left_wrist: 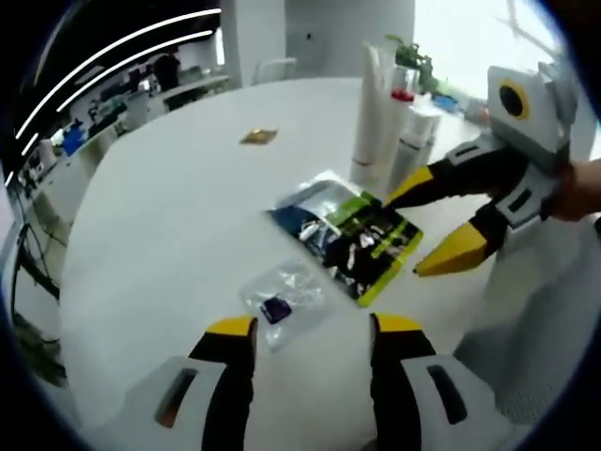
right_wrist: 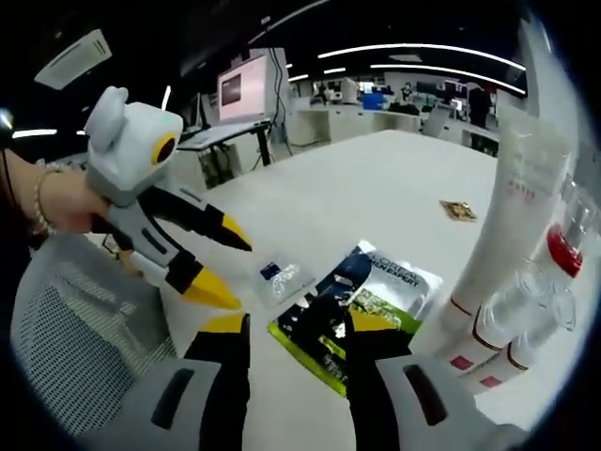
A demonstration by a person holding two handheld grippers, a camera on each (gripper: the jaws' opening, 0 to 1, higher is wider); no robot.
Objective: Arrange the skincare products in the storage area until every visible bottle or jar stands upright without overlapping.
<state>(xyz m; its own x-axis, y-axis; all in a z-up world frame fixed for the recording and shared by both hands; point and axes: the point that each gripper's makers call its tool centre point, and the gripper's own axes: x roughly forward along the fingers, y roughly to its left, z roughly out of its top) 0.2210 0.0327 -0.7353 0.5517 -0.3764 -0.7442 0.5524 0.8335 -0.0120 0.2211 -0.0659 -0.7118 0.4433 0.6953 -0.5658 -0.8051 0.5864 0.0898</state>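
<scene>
A green, black and silver sachet (left_wrist: 349, 232) (right_wrist: 368, 299) lies flat on the white round table (left_wrist: 178, 216). Beside it lies a small clear bag (left_wrist: 282, 297) (right_wrist: 279, 275) with a dark blue item inside. Tall white tubes (left_wrist: 376, 108) (right_wrist: 512, 216) and clear bottles with a red cap (left_wrist: 404, 94) (right_wrist: 554, 272) stand upright together behind the sachet. My left gripper (left_wrist: 315, 329) (right_wrist: 238, 274) is open, just short of the clear bag. My right gripper (right_wrist: 299, 324) (left_wrist: 409, 235) is open too, its tips at the sachet's edge.
A small brown packet (left_wrist: 258, 136) (right_wrist: 460, 210) lies further out on the table. A grey mesh chair (right_wrist: 84, 319) (left_wrist: 535, 329) stands at the table's edge. A person's hand (right_wrist: 56, 202) holds the left gripper. Office desks and monitors stand beyond.
</scene>
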